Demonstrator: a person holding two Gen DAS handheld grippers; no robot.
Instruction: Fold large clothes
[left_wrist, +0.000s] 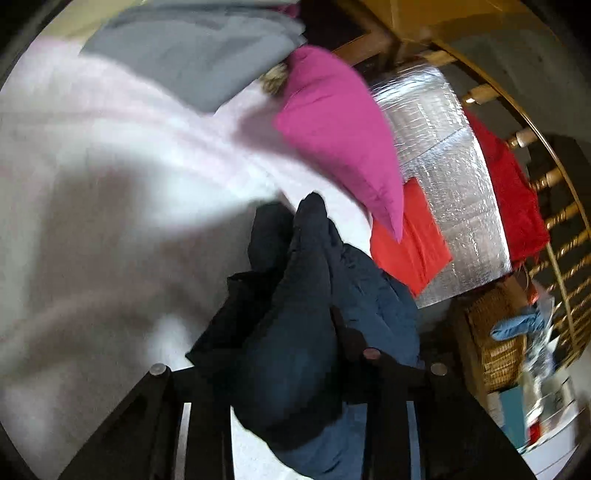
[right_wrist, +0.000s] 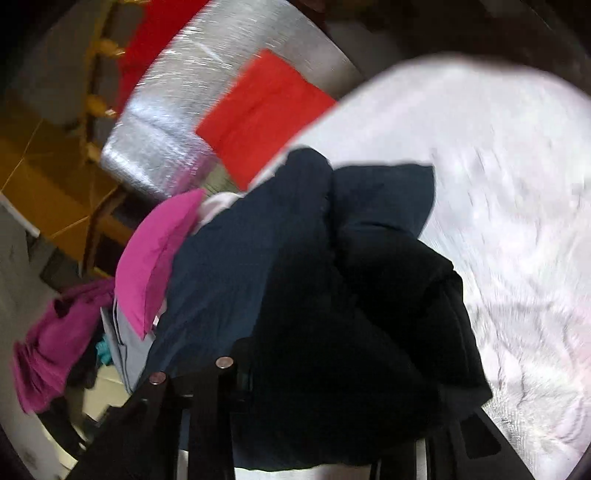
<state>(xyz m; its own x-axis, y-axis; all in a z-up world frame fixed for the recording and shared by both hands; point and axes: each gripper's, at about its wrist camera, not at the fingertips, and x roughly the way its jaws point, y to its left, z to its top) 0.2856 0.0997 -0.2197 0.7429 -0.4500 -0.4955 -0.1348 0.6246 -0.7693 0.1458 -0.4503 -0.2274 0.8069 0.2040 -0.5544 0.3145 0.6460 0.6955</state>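
Down at four o'clock in the left wrist view, a wicker basket (left_wrist: 495, 350) is sitting with a blue cloth (left_wrist: 517, 326) hanging over its rim. Toward nine o'clock a white bedcover (left_wrist: 92, 206) is spreading wide; a pink pillow (left_wrist: 340, 129) and a gray blanket (left_wrist: 192, 48) are lying at twelve, and a red cloth (left_wrist: 410, 236) is resting on a silver mat (left_wrist: 443, 155) at two. The left gripper (left_wrist: 295, 369) is pinching a dark blue garment (left_wrist: 295, 332) bunched between its fingers. The right gripper (right_wrist: 317, 373) is also clamping that garment (right_wrist: 295, 258), which is hanging in folds.
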